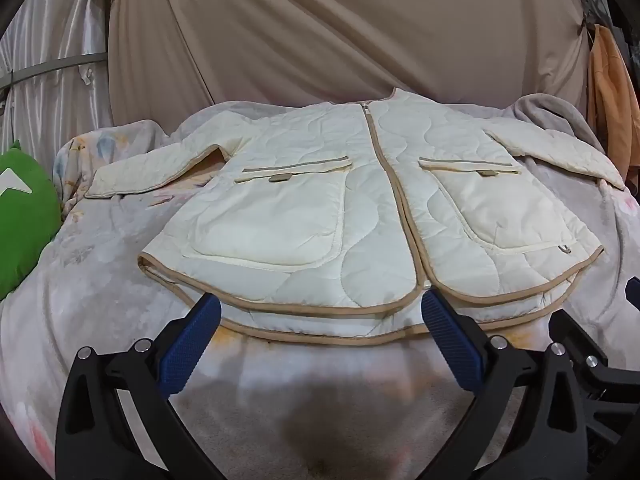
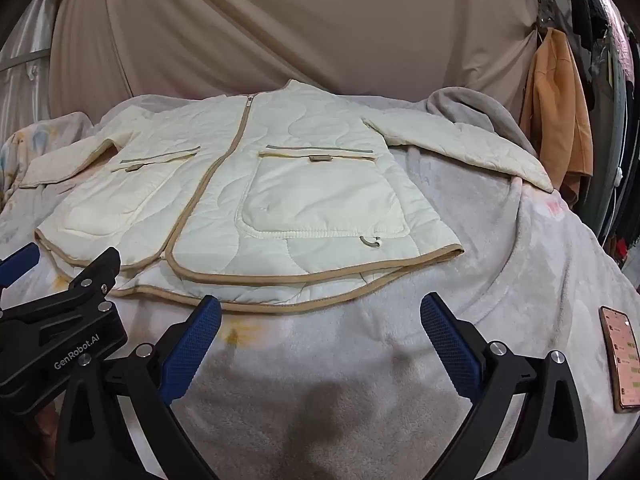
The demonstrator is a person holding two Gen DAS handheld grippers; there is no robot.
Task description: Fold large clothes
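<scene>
A cream quilted jacket [image 1: 360, 208] with tan binding lies spread flat, front side up, on a bed covered by a pale grey floral blanket [image 1: 100, 260]. Its zip is closed up the middle, both sleeves are stretched out to the sides, and a large patch pocket sits on each front panel. The curved hem points toward the cameras.

Both tongs hover just short of that hem — neither touches the cloth. The left gripper [image 1: 320, 324] stands fully released, its blue-padded fingers spread wide with nothing between them. The right gripper [image 2: 320, 324] is likewise released and empty, beside the left one.

Further out, a green cushion [image 1: 24, 212] rests at the bed's left edge, a phone [image 2: 622, 360] lies on the blanket at the right, an orange garment [image 2: 560, 112] hangs on the right, and beige drapery [image 1: 320, 32] fills the background.
</scene>
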